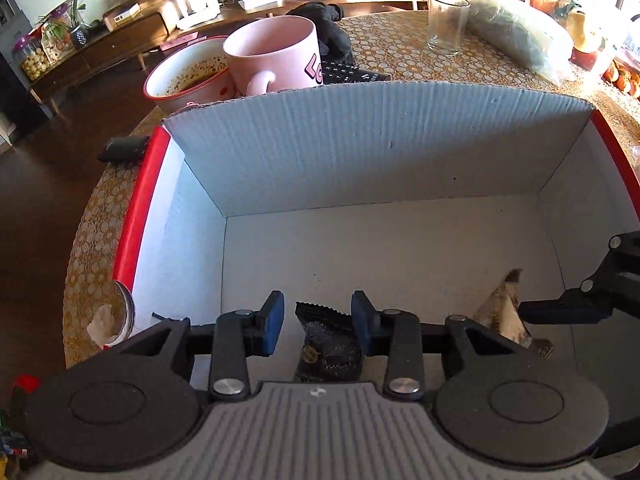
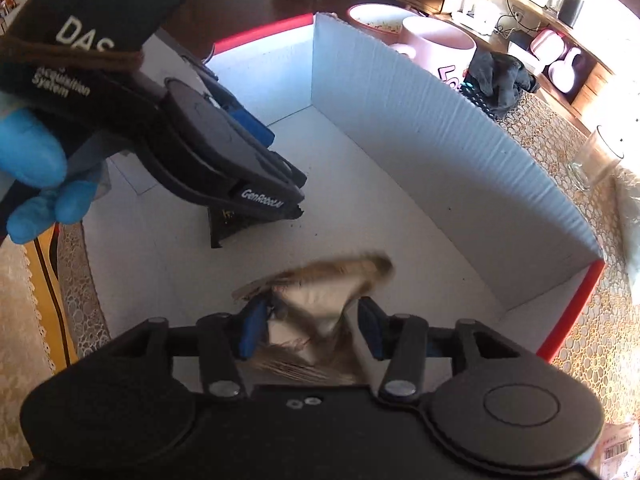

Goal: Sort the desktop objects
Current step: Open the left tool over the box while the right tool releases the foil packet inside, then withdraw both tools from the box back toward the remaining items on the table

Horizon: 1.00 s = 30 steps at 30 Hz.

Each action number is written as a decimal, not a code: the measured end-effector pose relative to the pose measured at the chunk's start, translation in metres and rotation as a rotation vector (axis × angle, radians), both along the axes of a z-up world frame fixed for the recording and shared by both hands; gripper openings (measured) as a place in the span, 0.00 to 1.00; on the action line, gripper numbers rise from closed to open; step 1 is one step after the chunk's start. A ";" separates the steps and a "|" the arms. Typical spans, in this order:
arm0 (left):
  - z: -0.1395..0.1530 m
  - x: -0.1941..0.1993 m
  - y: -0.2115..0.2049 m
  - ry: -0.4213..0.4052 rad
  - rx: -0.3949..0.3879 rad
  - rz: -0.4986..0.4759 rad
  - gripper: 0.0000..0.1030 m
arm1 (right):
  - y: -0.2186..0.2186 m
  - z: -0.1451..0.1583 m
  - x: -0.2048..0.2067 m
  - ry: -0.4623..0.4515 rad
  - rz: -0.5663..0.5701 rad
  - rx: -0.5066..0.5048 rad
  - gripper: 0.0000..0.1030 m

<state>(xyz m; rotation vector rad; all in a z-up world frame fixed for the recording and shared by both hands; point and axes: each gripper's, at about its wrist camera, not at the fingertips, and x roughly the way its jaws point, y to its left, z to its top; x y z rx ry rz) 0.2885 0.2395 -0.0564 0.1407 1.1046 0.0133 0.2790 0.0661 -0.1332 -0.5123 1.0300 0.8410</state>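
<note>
White corrugated cardboard forms the box (image 1: 360,152) that fills both wrist views, its side rims edged in red, standing on a tabletop (image 1: 400,52) covered with a gold, ring-patterned cloth.

Both tools reach down into the box. Between the blue pads of the left tool (image 1: 318,326) lies a black sachet (image 1: 326,344) on the box floor, near the front wall. The right pad sits at the sachet's edge, the left pad stands clear of it with a visible gap, so this tool is released rather than grasping. In the right wrist view a hand in a blue glove (image 2: 32,168) holds that tool's body.

To the right of the sachet, also on the box floor, sits a tan and silver packet (image 2: 320,300), crumpled and blurred. The right tool (image 2: 314,326) straddles it with the jaws parted. The left pad is at the packet's edge and the right pad stands off it, so the packet is not pinched.

Behind the box's far wall stand a pink mug (image 1: 276,52) and a white bowl (image 1: 180,72) with brown residue inside, touching each other. A dark cloth (image 1: 332,28) and a black remote (image 1: 348,72) lie just beyond the mug. A clear glass (image 1: 446,24) stands further right, apart from them.
</note>
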 end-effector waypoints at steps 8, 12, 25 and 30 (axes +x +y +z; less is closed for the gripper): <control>0.011 -0.008 0.002 -0.046 0.000 0.036 0.35 | -0.018 0.019 -0.010 -0.026 -0.014 0.090 0.63; 0.015 -0.015 0.000 -0.051 0.004 0.048 0.36 | -0.028 0.030 -0.021 -0.048 -0.004 0.117 0.63; 0.053 -0.051 -0.023 -0.127 0.005 0.033 0.49 | -0.082 0.065 -0.045 -0.092 -0.053 0.216 0.64; 0.062 -0.064 -0.036 -0.134 0.005 0.006 0.49 | -0.100 0.073 -0.055 -0.106 -0.073 0.228 0.64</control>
